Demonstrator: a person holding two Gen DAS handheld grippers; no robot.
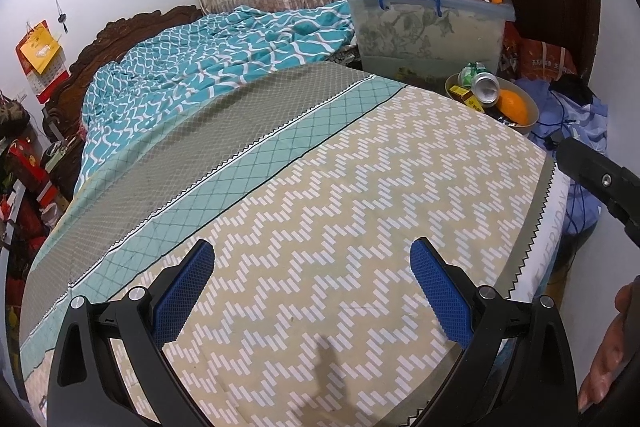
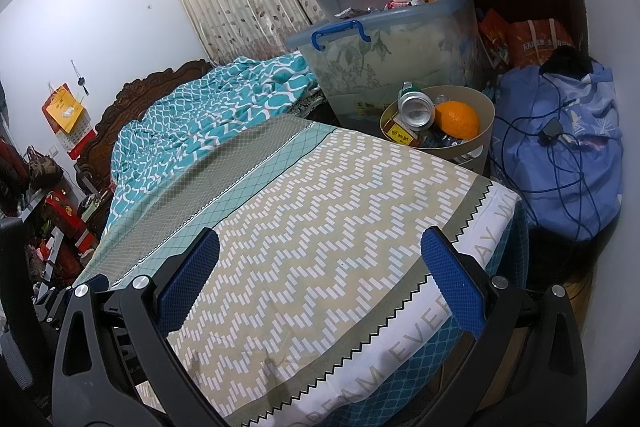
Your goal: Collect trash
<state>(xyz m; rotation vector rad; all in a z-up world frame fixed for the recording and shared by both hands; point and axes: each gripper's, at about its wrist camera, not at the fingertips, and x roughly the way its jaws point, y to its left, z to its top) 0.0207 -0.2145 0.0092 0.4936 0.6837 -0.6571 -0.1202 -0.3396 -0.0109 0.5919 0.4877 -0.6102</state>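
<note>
Both the left tongs [image 1: 312, 291] and right tongs [image 2: 320, 279] hover spread and empty over the bed [image 2: 320, 187], with the bin [image 2: 486, 119] ahead already holding a can [image 2: 416, 109] and an orange [image 2: 458, 119], so collecting looks about finished unless more trash turns up.

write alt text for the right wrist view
An open, empty hand-held gripper hovers over a zigzag-patterned bed. Beyond the bed's far corner, a beige bin holds a can, an orange and a yellow box.

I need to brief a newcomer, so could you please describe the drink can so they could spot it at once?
Past the far corner of the bed, below the big clear tub, stands a beige bin. The can lies on top inside it, silver end up, left of the orange.
</note>
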